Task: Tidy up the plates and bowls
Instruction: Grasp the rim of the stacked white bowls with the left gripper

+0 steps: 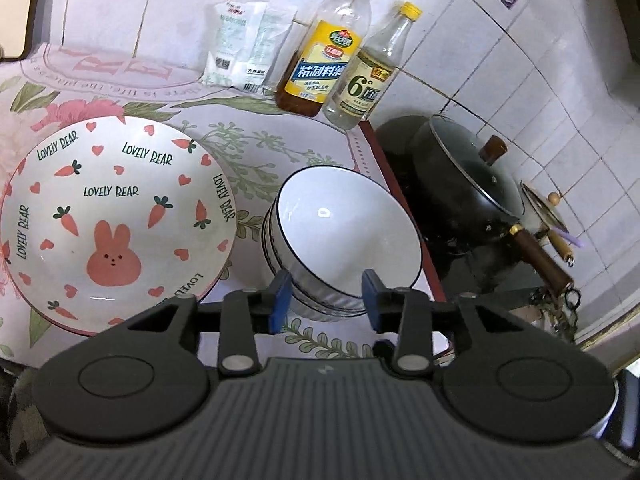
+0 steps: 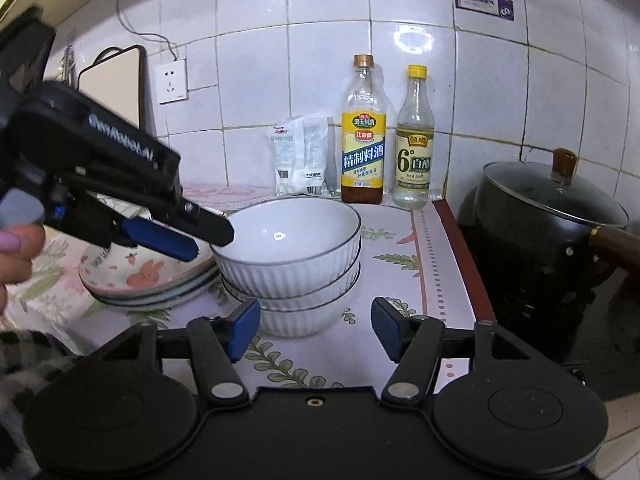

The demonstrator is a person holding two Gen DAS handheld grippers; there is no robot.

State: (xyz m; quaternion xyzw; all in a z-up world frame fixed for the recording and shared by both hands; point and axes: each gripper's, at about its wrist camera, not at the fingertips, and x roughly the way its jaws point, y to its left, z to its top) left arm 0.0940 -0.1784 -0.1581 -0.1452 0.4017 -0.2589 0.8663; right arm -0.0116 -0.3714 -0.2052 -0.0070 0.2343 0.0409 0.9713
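Observation:
A stack of white ribbed bowls (image 1: 344,240) (image 2: 292,248) with dark rims stands on the floral counter mat. To its left sits a stack of bunny-and-carrot "LOVELY BEAR" plates (image 1: 112,220) (image 2: 144,276). My left gripper (image 1: 326,300) is open and empty, its blue pads just short of the bowl stack's near side. It also shows in the right wrist view (image 2: 200,240), above the plates, next to the bowl rim. My right gripper (image 2: 316,332) is open and empty, low in front of the bowl stack.
Two bottles, cooking wine (image 2: 363,148) and white vinegar (image 2: 414,152), stand by the tiled wall with white packets (image 2: 300,160). A black lidded pot (image 2: 548,232) sits on the stove at right, past the mat's red edge (image 2: 460,256). A cutting board (image 2: 116,88) leans at left.

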